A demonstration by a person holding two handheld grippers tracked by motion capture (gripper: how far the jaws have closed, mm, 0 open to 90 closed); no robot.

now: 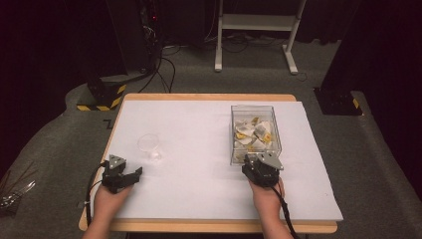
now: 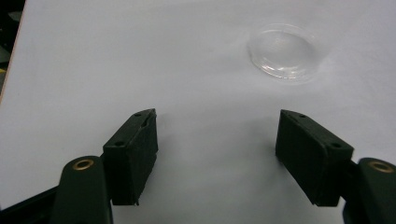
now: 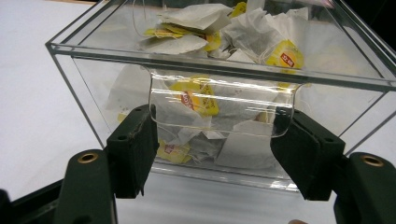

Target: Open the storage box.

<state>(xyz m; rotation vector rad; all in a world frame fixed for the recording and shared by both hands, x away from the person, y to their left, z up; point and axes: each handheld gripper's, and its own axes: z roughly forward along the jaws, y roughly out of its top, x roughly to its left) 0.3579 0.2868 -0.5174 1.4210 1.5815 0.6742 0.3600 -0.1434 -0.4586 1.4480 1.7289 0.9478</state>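
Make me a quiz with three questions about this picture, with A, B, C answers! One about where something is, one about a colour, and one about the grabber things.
1. Where is the clear box of tea bags?
A. Just ahead of the right gripper
B. On the floor
C. Beside the left gripper

2. What colour are the tags on the tea bags?
A. Blue
B. Yellow
C. Green

3. How do the left gripper's jaws stand?
A. Clamped on the small clear cup
B. Shut with nothing in them
C. Open, with bare table between them

Answers:
1. A, since the high view shows the box on the table right in front of the right gripper.
2. B, since the right gripper view shows yellow tags among white bags.
3. C, since the left gripper view shows the jaws wide apart and the cup farther off.
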